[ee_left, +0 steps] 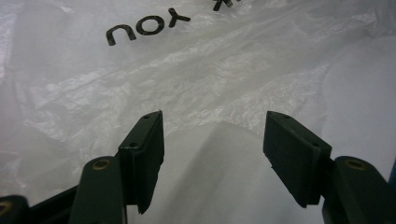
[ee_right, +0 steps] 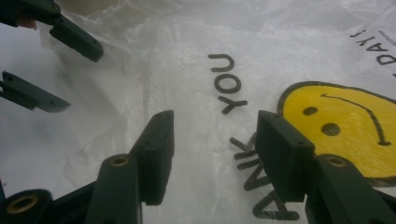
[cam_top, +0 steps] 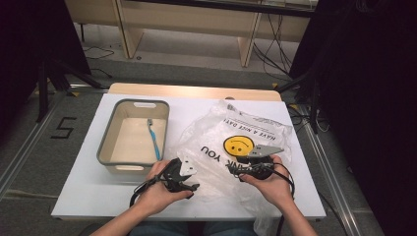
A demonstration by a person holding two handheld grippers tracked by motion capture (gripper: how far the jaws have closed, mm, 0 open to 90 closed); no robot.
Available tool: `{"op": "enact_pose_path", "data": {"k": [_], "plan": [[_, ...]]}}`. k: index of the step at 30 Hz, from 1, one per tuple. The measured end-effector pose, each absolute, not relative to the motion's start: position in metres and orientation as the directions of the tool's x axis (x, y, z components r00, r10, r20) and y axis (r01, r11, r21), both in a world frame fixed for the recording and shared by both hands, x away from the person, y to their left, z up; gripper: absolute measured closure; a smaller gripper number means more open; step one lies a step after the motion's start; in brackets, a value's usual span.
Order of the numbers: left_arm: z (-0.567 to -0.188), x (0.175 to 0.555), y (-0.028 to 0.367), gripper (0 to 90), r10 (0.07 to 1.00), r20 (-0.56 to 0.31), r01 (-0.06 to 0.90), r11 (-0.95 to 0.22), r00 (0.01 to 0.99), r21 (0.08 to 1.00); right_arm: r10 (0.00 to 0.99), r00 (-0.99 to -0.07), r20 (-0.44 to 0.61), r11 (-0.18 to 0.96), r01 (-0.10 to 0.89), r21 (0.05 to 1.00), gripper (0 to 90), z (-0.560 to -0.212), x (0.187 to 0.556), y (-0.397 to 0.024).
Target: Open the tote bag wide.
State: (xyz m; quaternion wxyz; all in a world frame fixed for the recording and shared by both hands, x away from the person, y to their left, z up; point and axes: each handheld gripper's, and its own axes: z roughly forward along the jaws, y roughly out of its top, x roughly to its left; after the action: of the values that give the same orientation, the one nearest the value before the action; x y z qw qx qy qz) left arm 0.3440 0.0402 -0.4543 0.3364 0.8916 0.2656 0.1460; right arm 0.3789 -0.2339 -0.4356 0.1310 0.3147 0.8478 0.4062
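Here the white table [cam_top: 88,187] carries a crumpled plastic bag [cam_top: 231,137] lying under both claws; beside the left gripper [ee_left: 212,154] sits a grey bin [cam_top: 109,142]. Left gripper and right gripper [ee_right: 212,154] both gape, nothing pinched.

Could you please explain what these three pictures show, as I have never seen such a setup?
A person sits at a white table and holds a hand-operated gripper in each hand. The high view looks down from above; the other two pictures come from cameras riding on each gripper. The left gripper and the right gripper both have their fingers open over a crinkled plastic bag printed with a yellow smiley face; nothing is gripped. To the left stands a grey tub with a blue toothbrush inside.
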Motion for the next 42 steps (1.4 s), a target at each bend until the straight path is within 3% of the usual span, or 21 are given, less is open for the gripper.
{"op": "enact_pose_path", "data": {"k": [17,27,36,42], "plan": [[-0.473,0.346,0.018,43.2,0.544,0.054,0.377,-0.646,0.837,0.664,0.546,-0.837,0.031,0.592,0.412,0.693,39.6,-0.452,0.379,-0.203],[-0.479,0.35,0.008,57.3,0.543,0.03,0.386,-0.633,0.839,0.672,0.556,-0.83,0.05,0.642,0.467,0.608,56.4,-0.465,0.379,-0.2],[-0.484,0.353,0.0,73.3,0.544,0.027,0.391,-0.636,0.838,0.665,0.608,-0.793,0.048,0.616,0.508,0.602,85.3,-0.463,0.38,-0.205],[-0.484,0.352,-0.001,76.8,0.556,0.024,0.403,-0.631,0.831,0.663,0.646,-0.764,-0.003,0.586,0.493,0.643,90.0,-0.451,0.378,-0.209]]}}
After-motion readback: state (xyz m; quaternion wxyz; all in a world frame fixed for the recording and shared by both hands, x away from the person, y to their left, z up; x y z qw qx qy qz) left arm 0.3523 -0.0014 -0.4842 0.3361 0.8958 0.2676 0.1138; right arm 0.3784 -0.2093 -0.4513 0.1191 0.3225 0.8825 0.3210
